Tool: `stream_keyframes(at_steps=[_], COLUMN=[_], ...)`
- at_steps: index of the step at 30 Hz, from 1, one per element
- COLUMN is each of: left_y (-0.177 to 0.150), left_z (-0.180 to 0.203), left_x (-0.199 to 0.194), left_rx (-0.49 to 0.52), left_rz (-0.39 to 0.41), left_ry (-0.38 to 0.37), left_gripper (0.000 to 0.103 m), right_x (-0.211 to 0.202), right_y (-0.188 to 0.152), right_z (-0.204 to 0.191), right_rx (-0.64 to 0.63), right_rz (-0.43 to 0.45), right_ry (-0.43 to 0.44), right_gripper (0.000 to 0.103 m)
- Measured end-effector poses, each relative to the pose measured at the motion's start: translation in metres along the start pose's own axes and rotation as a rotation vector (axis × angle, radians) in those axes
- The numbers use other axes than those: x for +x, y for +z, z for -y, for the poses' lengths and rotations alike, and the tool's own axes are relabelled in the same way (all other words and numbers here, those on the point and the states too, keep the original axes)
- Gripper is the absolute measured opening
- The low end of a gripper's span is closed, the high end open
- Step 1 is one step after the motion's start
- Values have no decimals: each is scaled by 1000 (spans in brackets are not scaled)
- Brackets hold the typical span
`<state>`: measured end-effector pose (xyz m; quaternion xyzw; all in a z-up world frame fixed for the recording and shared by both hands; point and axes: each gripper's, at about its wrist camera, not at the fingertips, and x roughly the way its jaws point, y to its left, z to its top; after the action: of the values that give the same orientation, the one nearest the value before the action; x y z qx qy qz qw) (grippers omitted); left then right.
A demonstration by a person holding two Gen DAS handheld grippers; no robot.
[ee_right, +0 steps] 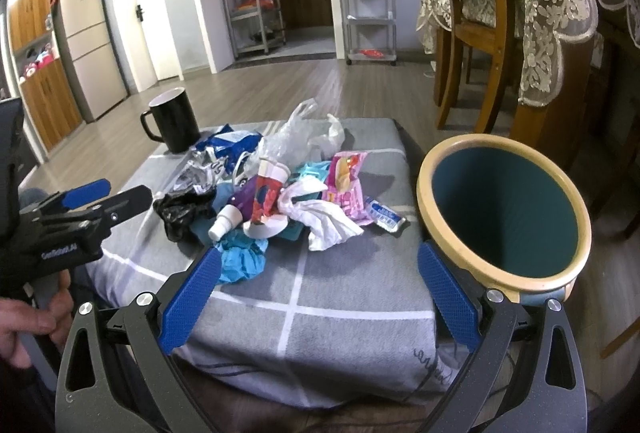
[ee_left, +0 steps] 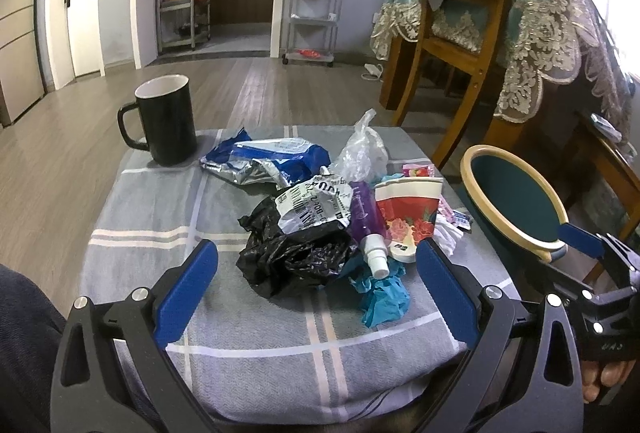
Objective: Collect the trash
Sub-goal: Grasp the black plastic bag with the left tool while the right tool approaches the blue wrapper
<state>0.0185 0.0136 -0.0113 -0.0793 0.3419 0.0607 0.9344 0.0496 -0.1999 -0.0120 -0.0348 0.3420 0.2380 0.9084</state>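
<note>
A pile of trash lies on a grey checked cloth-covered table [ee_left: 256,337]: a black plastic bag [ee_left: 294,257], a crumpled printed wrapper [ee_left: 316,207], a purple spray bottle [ee_left: 366,221], a red floral paper cup [ee_left: 408,209], blue tissue [ee_left: 382,297], a blue-silver packet [ee_left: 272,157] and a clear bag [ee_left: 362,149]. My left gripper [ee_left: 316,277] is open, just in front of the black bag. My right gripper [ee_right: 318,273] is open and empty, near white tissue [ee_right: 324,221] and a pink wrapper [ee_right: 346,185]. A cream-rimmed teal bin [ee_right: 504,209] stands at the table's right edge.
A black mug [ee_left: 166,119] stands at the table's far left corner. Wooden chairs [ee_left: 452,45] and a lace-draped table [ee_left: 560,33] stand to the right, behind the bin. Wood floor, shelf racks [ee_left: 314,1] and doors lie beyond.
</note>
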Motion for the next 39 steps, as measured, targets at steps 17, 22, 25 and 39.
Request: stream_keyframes(at_steps=[17, 22, 25, 39], left_y=[18, 13, 13, 22], left_z=[-6, -12, -14, -64], left_x=[64, 75, 70, 42], left_rx=[75, 58, 56, -180], left_rz=[-163, -221, -207, -80], left_ry=[44, 11, -8, 28], left_gripper=[84, 56, 34, 18], right_x=[5, 7, 9, 38], right_y=[4, 5, 7, 71], right_z=[12, 15, 18, -34], right_rx=[71, 97, 111, -31], right_rz=[-31, -45, -53, -29], right_ry=[25, 31, 32, 99], right_gripper=[98, 98, 98, 96])
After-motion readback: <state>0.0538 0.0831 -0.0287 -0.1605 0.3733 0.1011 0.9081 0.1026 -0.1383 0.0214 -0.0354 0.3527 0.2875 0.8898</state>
